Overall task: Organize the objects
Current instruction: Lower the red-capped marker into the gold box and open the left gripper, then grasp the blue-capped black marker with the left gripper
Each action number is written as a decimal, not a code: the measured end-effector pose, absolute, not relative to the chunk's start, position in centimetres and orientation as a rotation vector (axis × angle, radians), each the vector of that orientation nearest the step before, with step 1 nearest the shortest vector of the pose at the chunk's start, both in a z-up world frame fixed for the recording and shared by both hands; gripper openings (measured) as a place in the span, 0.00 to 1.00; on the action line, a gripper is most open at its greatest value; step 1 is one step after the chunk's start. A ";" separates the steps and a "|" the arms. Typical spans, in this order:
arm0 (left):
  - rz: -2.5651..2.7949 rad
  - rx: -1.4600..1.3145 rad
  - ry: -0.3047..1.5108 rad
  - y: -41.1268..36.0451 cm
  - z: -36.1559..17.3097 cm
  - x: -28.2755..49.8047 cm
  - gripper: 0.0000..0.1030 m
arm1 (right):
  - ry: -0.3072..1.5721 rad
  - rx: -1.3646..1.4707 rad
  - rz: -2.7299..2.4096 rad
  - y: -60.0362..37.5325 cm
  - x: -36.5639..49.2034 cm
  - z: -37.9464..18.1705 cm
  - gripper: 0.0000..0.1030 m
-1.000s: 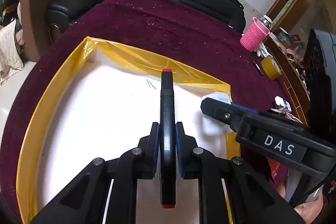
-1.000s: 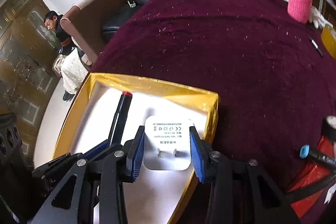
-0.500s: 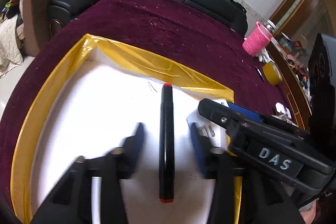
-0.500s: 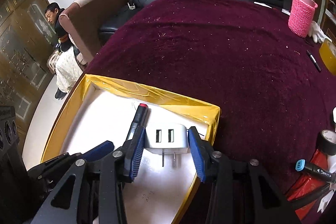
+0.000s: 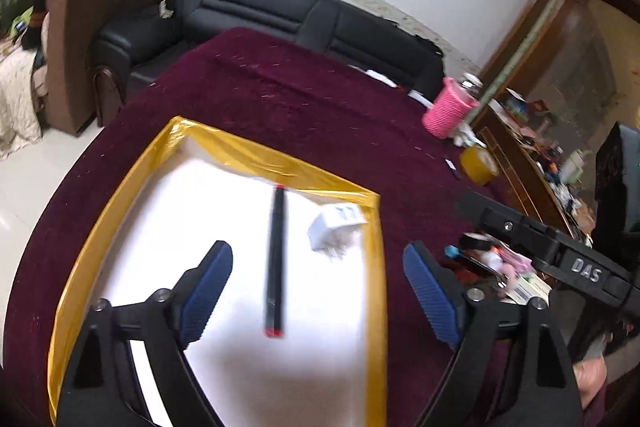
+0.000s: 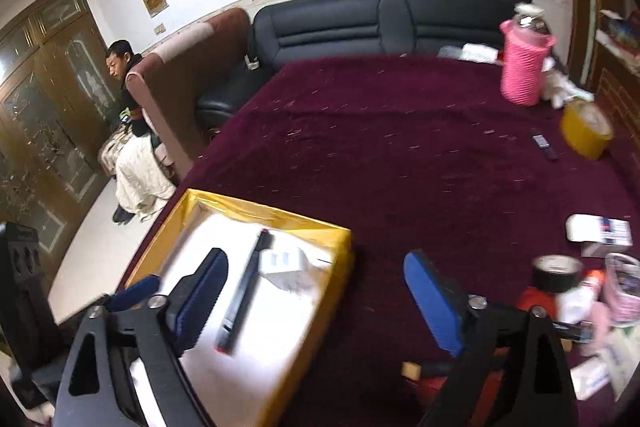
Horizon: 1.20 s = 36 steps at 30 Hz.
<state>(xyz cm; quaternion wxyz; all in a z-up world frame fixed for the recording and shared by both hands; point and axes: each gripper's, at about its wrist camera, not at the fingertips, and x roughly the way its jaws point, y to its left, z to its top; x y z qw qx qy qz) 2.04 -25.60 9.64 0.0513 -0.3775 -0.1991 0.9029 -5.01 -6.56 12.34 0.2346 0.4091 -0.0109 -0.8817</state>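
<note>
Marker (image 5: 275, 259) and charger (image 5: 334, 227), seemingly apart, lie in yellow-rimmed tray (image 5: 120, 195); both tongs (image 5: 318, 291) (image 6: 316, 297) gape wide, empty.

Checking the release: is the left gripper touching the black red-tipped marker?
Apart. In the left wrist view the left gripper is wide open, with white tray floor showing between each pad and the black red-tipped marker.

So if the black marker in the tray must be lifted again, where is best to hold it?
Grip the black marker at mid-barrel, from above, tongs closing across its width. It lies flat in the tray; the white charger sits beside its far end, so stay mid-length.
</note>
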 end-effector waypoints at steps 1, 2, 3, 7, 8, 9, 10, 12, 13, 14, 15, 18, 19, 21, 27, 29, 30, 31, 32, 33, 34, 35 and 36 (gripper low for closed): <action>2.737 -1.136 -0.582 -24.7 10.0 2.5 0.86 | -0.020 1.120 -2.436 -5.5 -4.7 12.6 0.93; 2.724 -1.126 -0.554 -23.6 10.4 2.8 0.87 | -0.007 1.122 -2.455 -4.4 -4.4 12.8 0.94; 2.715 -1.124 -0.534 -22.9 10.5 3.0 0.87 | 0.011 1.133 -2.477 -3.0 -4.0 12.8 0.95; 2.636 -1.122 -0.424 -18.0 10.6 3.3 0.88 | 0.058 1.206 -2.549 2.2 -3.3 12.3 0.96; 2.621 -1.121 -0.400 -17.0 10.5 3.3 0.88 | 0.044 1.184 -2.580 4.1 -2.8 12.7 0.96; 2.606 -1.122 -0.371 -15.8 10.4 3.2 0.88 | 0.036 1.150 -2.613 5.1 -2.3 13.0 0.97; 2.593 -1.127 -0.338 -14.5 10.2 3.0 0.88 | 0.025 1.092 -2.649 6.4 -1.6 13.3 1.00; 2.572 -1.140 -0.279 -12.3 9.8 2.6 0.88 | -0.123 0.901 -2.720 9.6 0.2 12.9 1.00; 2.564 -1.146 -0.241 -11.2 9.6 2.2 0.87 | -0.188 0.874 -2.729 11.0 0.7 12.1 1.00; 2.561 -1.155 -0.206 -10.3 9.2 2.1 0.87 | -0.231 0.933 -2.764 12.0 0.3 11.1 1.00; 2.560 -1.172 -0.158 -9.2 8.8 1.7 0.88 | -0.266 1.025 -2.798 12.9 -0.5 9.9 1.00; 2.555 -1.202 -0.018 -7.2 7.8 1.0 0.87 | -0.397 1.039 -2.794 15.5 -1.4 7.4 1.00; 2.552 -1.202 0.037 -6.6 7.5 0.8 0.87 | -0.417 1.034 -2.803 16.3 -1.5 6.8 1.00; 2.536 -1.210 0.131 -5.2 6.9 0.4 0.87 | -0.454 1.015 -2.803 17.3 -1.7 6.1 1.00; 2.490 -1.210 0.372 -1.9 5.7 -0.9 0.87 | -0.591 0.973 -2.747 19.0 -1.6 5.5 1.00; 2.485 -1.216 0.440 -0.9 5.1 -1.6 0.87 | -0.598 0.954 -2.736 19.1 -1.3 5.7 1.00; 2.475 -1.218 0.455 -0.5 4.8 -1.9 0.87 | -0.597 0.949 -2.732 19.1 -1.3 5.6 1.00; 2.458 -1.221 0.470 -0.1 4.4 -2.3 0.87 | -0.595 0.945 -2.725 19.1 -1.1 5.6 1.00; 2.445 -1.228 0.481 0.2 4.1 -2.5 0.87 | -0.594 0.945 -2.719 19.0 -1.1 5.6 1.00; 2.431 -1.244 0.488 0.4 3.7 -2.9 0.87 | -0.591 0.945 -2.716 18.9 -1.1 5.6 1.00; 2.402 -1.265 0.488 0.6 3.1 -3.1 0.87 | -0.590 0.945 -2.714 18.9 -1.1 5.6 1.00; 2.363 -1.291 0.467 0.8 2.7 -3.3 0.84 | -0.588 0.946 -2.711 18.8 -1.0 5.6 1.00; 2.351 -1.299 0.449 0.8 2.6 -3.2 0.68 | -0.585 0.945 -2.711 18.7 -1.0 5.6 1.00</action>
